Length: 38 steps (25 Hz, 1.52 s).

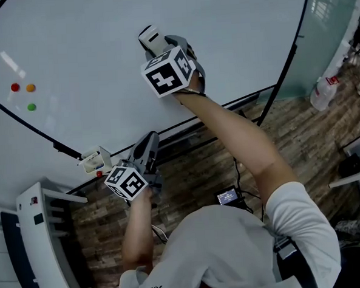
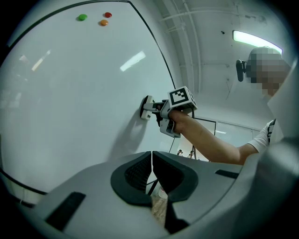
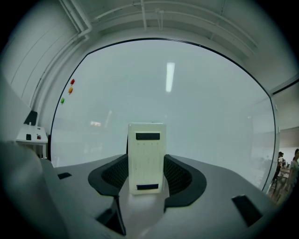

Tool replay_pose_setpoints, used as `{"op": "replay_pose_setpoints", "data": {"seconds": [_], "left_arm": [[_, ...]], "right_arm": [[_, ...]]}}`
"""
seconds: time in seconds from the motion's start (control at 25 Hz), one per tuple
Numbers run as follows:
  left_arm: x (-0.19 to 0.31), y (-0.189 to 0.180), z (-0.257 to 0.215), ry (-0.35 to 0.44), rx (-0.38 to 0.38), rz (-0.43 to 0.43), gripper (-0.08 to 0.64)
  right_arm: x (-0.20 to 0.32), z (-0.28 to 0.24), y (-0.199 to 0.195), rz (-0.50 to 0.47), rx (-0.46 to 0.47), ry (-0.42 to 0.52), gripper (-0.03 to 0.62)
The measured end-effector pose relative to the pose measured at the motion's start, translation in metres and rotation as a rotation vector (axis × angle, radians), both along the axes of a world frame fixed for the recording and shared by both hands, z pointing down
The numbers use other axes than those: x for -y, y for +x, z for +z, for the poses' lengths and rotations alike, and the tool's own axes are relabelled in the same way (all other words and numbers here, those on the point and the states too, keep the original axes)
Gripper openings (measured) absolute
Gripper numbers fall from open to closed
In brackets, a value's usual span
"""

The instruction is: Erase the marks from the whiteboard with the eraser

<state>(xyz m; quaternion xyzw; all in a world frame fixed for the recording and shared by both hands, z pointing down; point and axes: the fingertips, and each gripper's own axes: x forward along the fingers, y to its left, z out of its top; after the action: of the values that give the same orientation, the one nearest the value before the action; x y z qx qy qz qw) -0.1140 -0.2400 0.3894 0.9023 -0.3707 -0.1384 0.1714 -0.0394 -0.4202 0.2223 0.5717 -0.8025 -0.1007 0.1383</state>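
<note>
While its two dark jaws press from either side on the cream-white eraser (image 3: 147,158), the right gripper (image 1: 155,43) holds that block upright between them, two dark strips showing on its near face. Seen from the left gripper view, the eraser's far end touches the whiteboard (image 1: 101,54), roughly at the middle of the board's width. Just behind the jaws sits the gripper's marker cube (image 1: 168,71), and behind that the person's bare forearm (image 1: 234,131) reaches up from a white sleeve. The left gripper (image 2: 152,172) hangs lower and apart from the board, its jaws closed against each other with only a hairline seam between the pads and nothing in them; its own marker cube (image 1: 126,182) faces the head camera. Near it, at the board's lower edge, a small white holder (image 1: 96,159) is fixed beside the black frame. Far out on the board's left part sit three round magnets, red (image 1: 15,87), orange (image 1: 30,88) and green (image 1: 31,107), well apart from the eraser. Below the board lies a wood-patterned floor (image 1: 200,169).
</note>
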Motion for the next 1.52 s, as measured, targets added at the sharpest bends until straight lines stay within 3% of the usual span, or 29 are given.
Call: {"op": "replay_pose_setpoints", "data": {"seconds": [0.4,0.92,1.52], "left_arm": [[0.010,0.043,-0.003,0.001,0.012,0.027,0.008],[0.016,0.050,0.000,-0.010,0.016,0.033,0.009],[0.022,0.058,0.001,-0.018,0.019,0.045,0.008]], "right_arm": [[0.008,-0.003,0.052,0.011,0.001,-0.004,0.252],[0.009,-0.006,0.068,0.009,0.023,-0.017,0.253],[0.021,-0.008,0.129,0.095,0.046,-0.016,0.252]]}}
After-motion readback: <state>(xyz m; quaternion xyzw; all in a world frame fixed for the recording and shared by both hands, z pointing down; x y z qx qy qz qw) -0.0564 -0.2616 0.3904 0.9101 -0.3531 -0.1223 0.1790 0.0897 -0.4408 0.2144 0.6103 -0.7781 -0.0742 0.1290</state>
